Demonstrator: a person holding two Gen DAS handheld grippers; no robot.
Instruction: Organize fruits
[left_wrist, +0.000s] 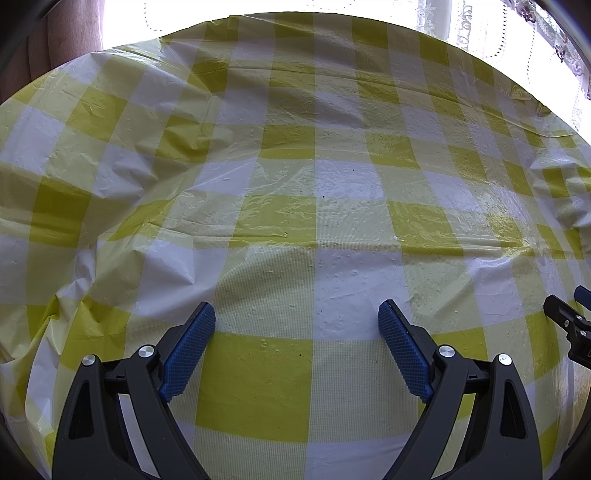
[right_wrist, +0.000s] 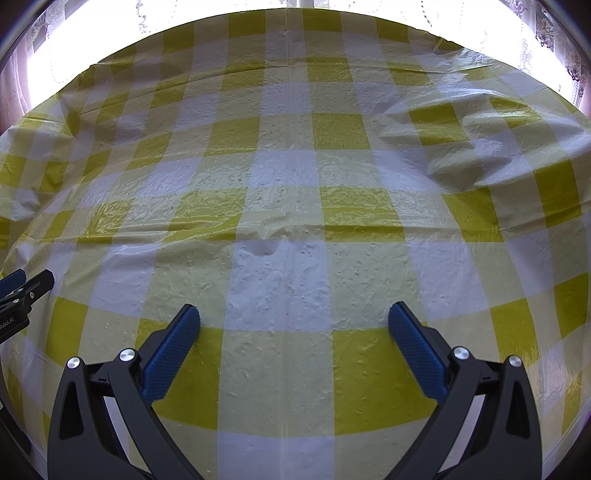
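No fruit shows in either view. My left gripper (left_wrist: 297, 314) is open and empty, with blue-padded fingers held over the yellow and white checked tablecloth (left_wrist: 288, 177). My right gripper (right_wrist: 293, 315) is open and empty over the same cloth (right_wrist: 288, 177). The right gripper's fingers (left_wrist: 565, 321) show at the right edge of the left wrist view. The left gripper's fingers (right_wrist: 26, 288) show at the left edge of the right wrist view. Both grippers are side by side near the table's front.
The plastic tablecloth is wrinkled, with raised folds at the left (left_wrist: 110, 177) and at the right (right_wrist: 461, 162). A bright window with lace curtains (left_wrist: 461, 26) lies beyond the table's far edge. A brown curtain (left_wrist: 62, 33) hangs at the far left.
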